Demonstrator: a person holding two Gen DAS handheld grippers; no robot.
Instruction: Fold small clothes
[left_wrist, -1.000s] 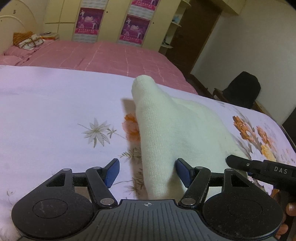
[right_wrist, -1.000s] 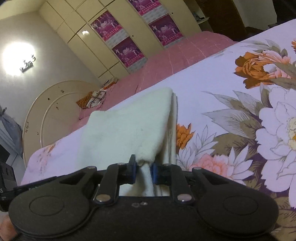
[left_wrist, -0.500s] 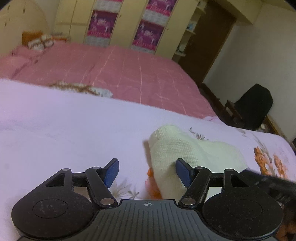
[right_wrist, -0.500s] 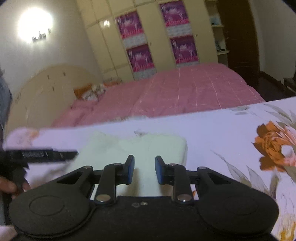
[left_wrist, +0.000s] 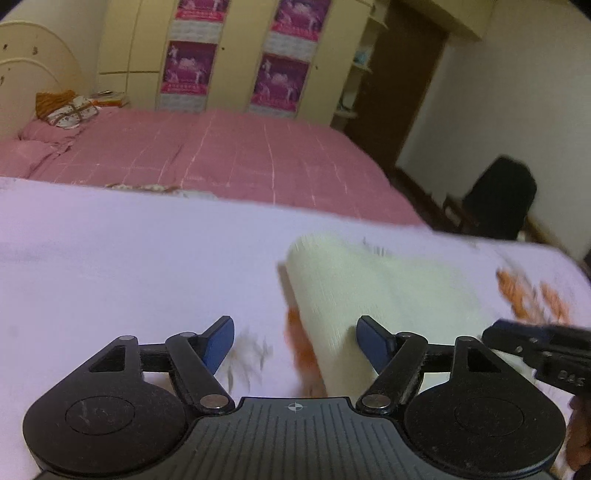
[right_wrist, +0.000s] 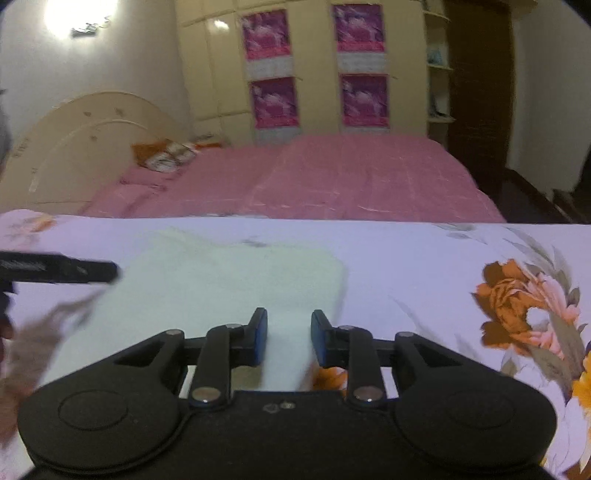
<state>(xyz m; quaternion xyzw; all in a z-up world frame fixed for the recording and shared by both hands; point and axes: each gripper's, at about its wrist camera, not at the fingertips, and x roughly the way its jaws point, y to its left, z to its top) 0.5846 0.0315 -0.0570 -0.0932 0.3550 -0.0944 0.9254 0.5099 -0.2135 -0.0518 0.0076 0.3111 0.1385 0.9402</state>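
The left gripper (left_wrist: 294, 339) has its jaws wide apart, and they have just been opening further. Between its blue pads (left_wrist: 371, 341) shows the near left edge of the cream garment (left_wrist: 369, 288), but neither pad presses on it: the right pad sits just beside the cloth and the left one is over bare sheet. The right gripper (right_wrist: 284, 338) has its jaws a little apart and has just been opening; the garment's near edge lies in the gap below them, and the pads (right_wrist: 260, 336) do not clamp it.

The garment (right_wrist: 229, 284) lies folded and flat on the floral sheet (left_wrist: 110, 266), a knitted cream piece with a rounded fold at its far left corner in the left view. In the right view it spreads from the left gripper's dark finger (right_wrist: 59, 272), at its left side, to just right of the jaws. In the left view the right gripper's finger (left_wrist: 539, 347) reaches in from the right edge over the garment's near right part.

An orange flower print (right_wrist: 517, 299) lies on the sheet well right of the garment. Beyond the sheet is a pink bed (left_wrist: 221, 158), then a cupboard wall with purple posters (right_wrist: 273, 99). A dark chair (left_wrist: 498, 199) stands at far right in the left view.
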